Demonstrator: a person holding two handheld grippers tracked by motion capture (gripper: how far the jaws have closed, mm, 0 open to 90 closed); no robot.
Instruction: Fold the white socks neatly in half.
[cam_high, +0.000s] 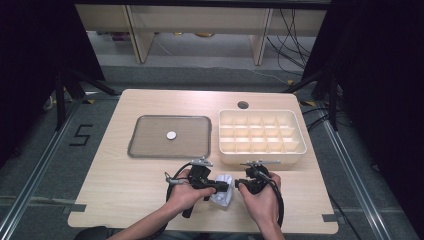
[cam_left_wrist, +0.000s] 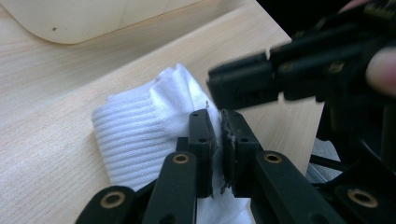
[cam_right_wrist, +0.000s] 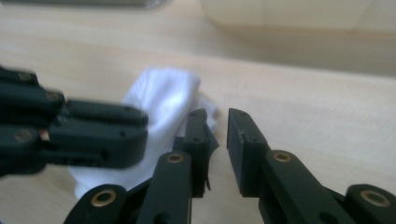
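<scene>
A white ribbed cloth (cam_high: 224, 194) lies bunched near the table's front edge, between the person's two hands. My left gripper (cam_high: 219, 188) reaches it from the left. In the left gripper view its jaws (cam_left_wrist: 218, 120) stand almost together, pinching a fold of the cloth (cam_left_wrist: 140, 130). My right gripper (cam_high: 238, 185) faces it from the right. In the right gripper view its jaws (cam_right_wrist: 217, 117) stand a little apart with bare table between them, and the cloth (cam_right_wrist: 163, 95) lies just beside the left jaw. The two grippers' tips nearly meet.
A grey tray (cam_high: 145, 146) with a small white disc (cam_high: 171, 135) sits at the middle left. A cream box (cam_high: 262, 159) divided into several compartments stands to its right, just behind the right hand. A round hole (cam_high: 243, 105) is at the table's back.
</scene>
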